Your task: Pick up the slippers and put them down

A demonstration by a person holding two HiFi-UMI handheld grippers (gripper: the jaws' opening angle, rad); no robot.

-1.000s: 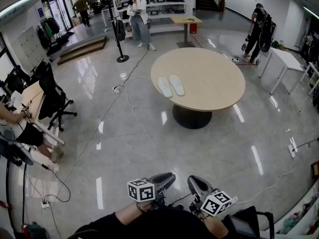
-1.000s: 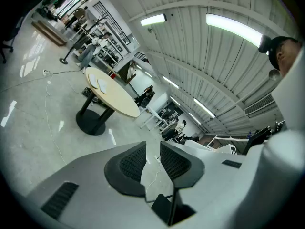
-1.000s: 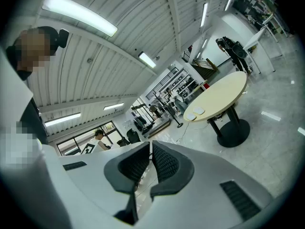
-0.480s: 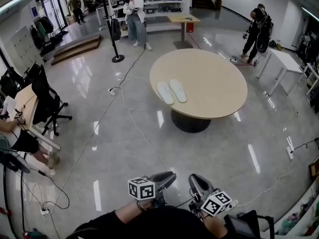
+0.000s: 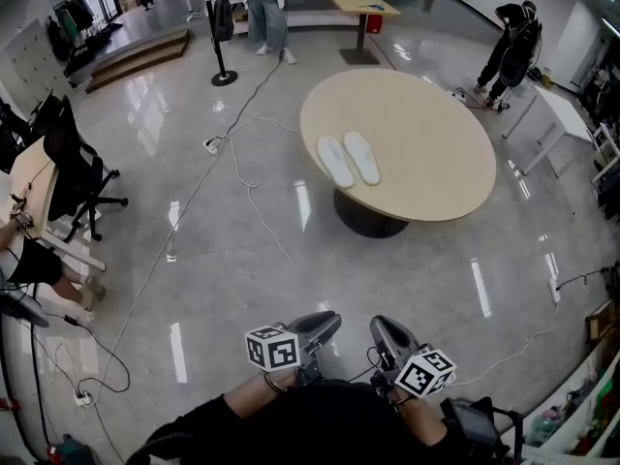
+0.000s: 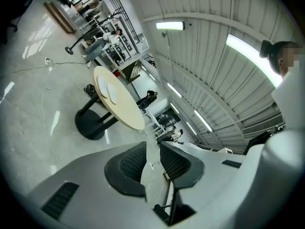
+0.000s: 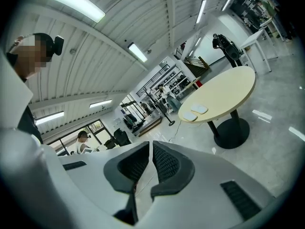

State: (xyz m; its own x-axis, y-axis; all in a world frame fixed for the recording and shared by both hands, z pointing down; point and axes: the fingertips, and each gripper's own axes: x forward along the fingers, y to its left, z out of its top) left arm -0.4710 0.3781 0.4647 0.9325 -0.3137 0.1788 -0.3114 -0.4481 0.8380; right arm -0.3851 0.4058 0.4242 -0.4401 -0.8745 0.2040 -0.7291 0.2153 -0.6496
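flat white slippers [image 5: 349, 159] side by side on the round beige bench [image 5: 426, 153], well ahead of us, our left gripper [image 6: 153, 149] fingers slightly apart, empty, right gripper [image 7: 150, 146] fingers pressed together, empty

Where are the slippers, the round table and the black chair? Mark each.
slippers [image 5: 335, 161], head view, left slipper's middle.
round table [image 5: 436, 153], head view, bare top.
black chair [image 5: 61, 151], head view, backrest.
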